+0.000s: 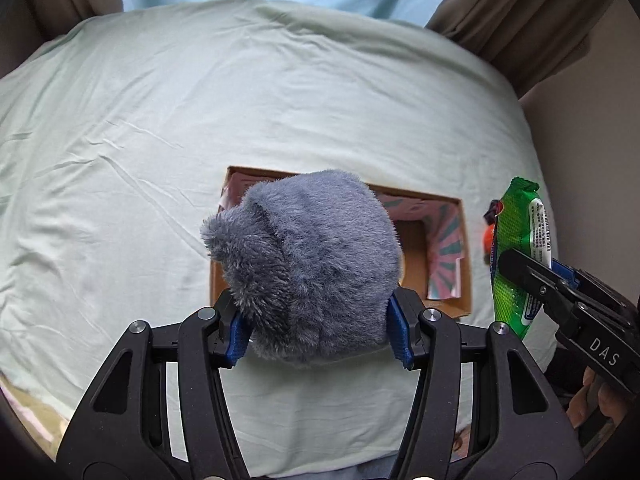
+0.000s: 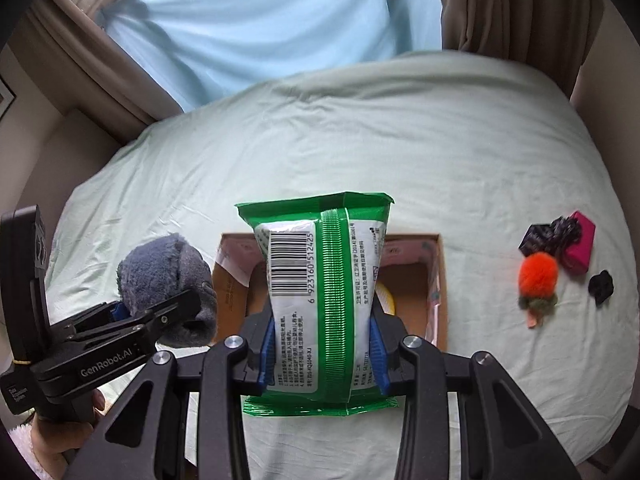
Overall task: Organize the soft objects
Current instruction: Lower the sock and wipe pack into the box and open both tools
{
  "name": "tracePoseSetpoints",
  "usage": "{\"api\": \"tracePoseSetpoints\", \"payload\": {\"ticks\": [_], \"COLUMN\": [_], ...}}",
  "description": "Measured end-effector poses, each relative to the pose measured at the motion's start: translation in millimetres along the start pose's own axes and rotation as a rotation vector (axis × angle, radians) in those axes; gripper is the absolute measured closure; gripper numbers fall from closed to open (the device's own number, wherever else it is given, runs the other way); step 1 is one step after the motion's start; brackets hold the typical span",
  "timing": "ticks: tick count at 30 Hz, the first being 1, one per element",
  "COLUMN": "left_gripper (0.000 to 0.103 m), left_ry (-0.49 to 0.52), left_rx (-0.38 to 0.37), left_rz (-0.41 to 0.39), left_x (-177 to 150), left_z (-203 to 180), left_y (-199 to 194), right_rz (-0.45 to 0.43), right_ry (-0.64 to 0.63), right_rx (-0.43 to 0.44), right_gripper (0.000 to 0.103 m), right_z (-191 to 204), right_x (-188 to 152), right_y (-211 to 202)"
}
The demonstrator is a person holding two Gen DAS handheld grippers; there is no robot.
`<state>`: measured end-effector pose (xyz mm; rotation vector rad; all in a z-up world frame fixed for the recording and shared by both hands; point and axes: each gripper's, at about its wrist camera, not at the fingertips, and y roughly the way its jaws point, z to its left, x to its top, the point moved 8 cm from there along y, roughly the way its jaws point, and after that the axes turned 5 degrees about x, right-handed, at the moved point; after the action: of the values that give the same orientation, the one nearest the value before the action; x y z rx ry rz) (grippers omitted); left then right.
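While both hover above the cardboard box (image 2: 440, 280), left fingers (image 1: 320, 330) clamp grey plush (image 1: 308, 264), right fingers (image 2: 322, 354) clamp green pack (image 2: 320, 280), bedsheet (image 1: 160, 120) bare around.

The fuzzy grey-blue plush toy (image 1: 308, 264) sat mid-frame in the left wrist view, squeezed at its sides. The green-and-white plastic wipes pack (image 2: 320, 308) stood upright, barcode facing out, centre of the right view, over the open brown cardboard box (image 2: 442, 280). A fluffy orange pom-pom (image 2: 538, 274) lay at right.
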<state>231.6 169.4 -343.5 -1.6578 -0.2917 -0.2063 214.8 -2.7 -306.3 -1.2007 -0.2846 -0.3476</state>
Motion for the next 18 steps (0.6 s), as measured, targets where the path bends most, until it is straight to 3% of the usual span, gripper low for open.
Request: {"api": "tracePoseSetpoints", "payload": {"ticks": [18], "left_gripper": [0.051], "left_ry": [0.158], "left_rx": [0.112], "left_rz": [0.265], "left_x": [-17], "left_z": [1], "left_y": [142], "right_rz": [0.383], "right_ry": [0.141], "right_rx": [-0.029], "right_gripper": [0.068], "right_z": [-49], "right_x": [-30], "right_y": [146]}}
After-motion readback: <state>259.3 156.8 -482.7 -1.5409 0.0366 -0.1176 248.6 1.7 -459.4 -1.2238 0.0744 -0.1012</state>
